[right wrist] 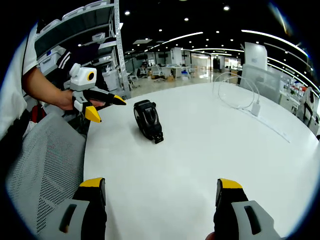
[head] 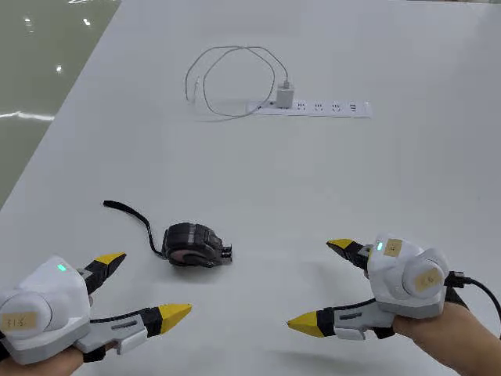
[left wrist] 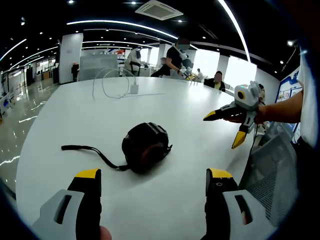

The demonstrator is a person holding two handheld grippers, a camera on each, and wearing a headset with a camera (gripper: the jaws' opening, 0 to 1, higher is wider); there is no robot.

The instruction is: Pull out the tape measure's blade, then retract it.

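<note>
A black tape measure point(head: 193, 244) with a black wrist strap point(head: 129, 214) lies on the white table, its blade drawn in, the tip end facing right. It also lies ahead in the left gripper view point(left wrist: 145, 146) and the right gripper view point(right wrist: 148, 119). My left gripper point(head: 142, 286) hovers open near the table's front left, just short of the tape measure, nothing between its yellow-tipped fingers. My right gripper point(head: 324, 283) stands open at the front right, apart from the tape measure. Each gripper appears in the other's view: the right point(left wrist: 224, 129), the left point(right wrist: 106, 108).
A white power strip point(head: 313, 108) with a plugged charger point(head: 283, 97) and a looped white cable point(head: 227, 78) lies at the back of the table. The table's left edge point(head: 55, 125) borders a glossy floor. A grey mesh chair point(right wrist: 40, 170) stands by the table; people stand in the background.
</note>
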